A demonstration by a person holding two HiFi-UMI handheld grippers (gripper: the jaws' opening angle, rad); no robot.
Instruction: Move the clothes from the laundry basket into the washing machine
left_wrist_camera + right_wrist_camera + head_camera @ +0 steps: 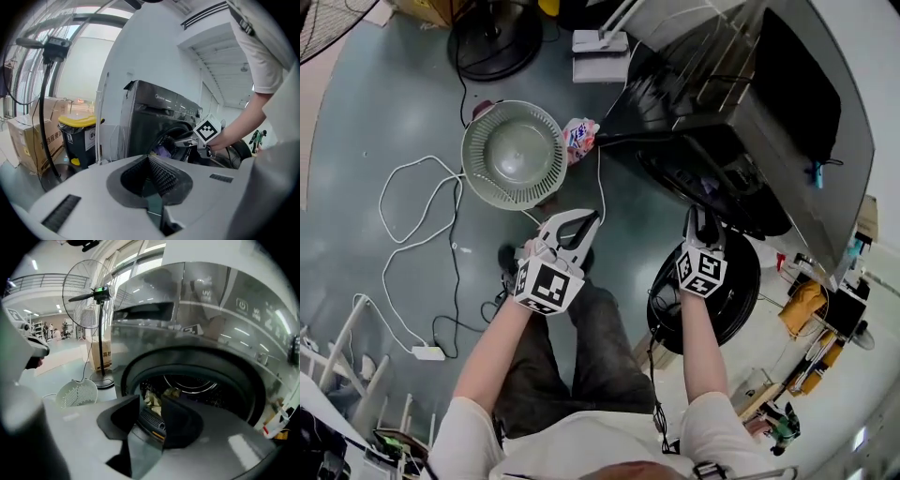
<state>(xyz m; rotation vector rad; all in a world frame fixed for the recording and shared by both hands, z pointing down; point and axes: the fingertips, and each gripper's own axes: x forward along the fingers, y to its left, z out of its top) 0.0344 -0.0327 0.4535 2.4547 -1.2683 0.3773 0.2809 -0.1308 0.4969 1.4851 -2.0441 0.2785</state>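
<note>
Wears a white short-sleeved T-shirt (pixel 581 448) with dark grey trousers (pixel 572 361) beyond the T-shirt. Has pale grey shells and black pads (pixel 161 176) on left gripper (pixel 575 223) and right gripper (pixel 701 217), each bearing a black-and-white marker cube (pixel 546 284); thin black cable (pixel 653 375) beside the T-shirt.

Laundry basket (pixel 514 155) on the floor, left of washing machine (pixel 741 122). Fan base (pixel 497 37) on the floor behind the basket. Clothes (pixel 157 398) inside the machine's drum. Left gripper (pixel 589 221) near the basket, right gripper (pixel 703 216) before the drum opening. Bin (pixel 82 138) left of the machine, box (pixel 33 140) left of the bin.
</note>
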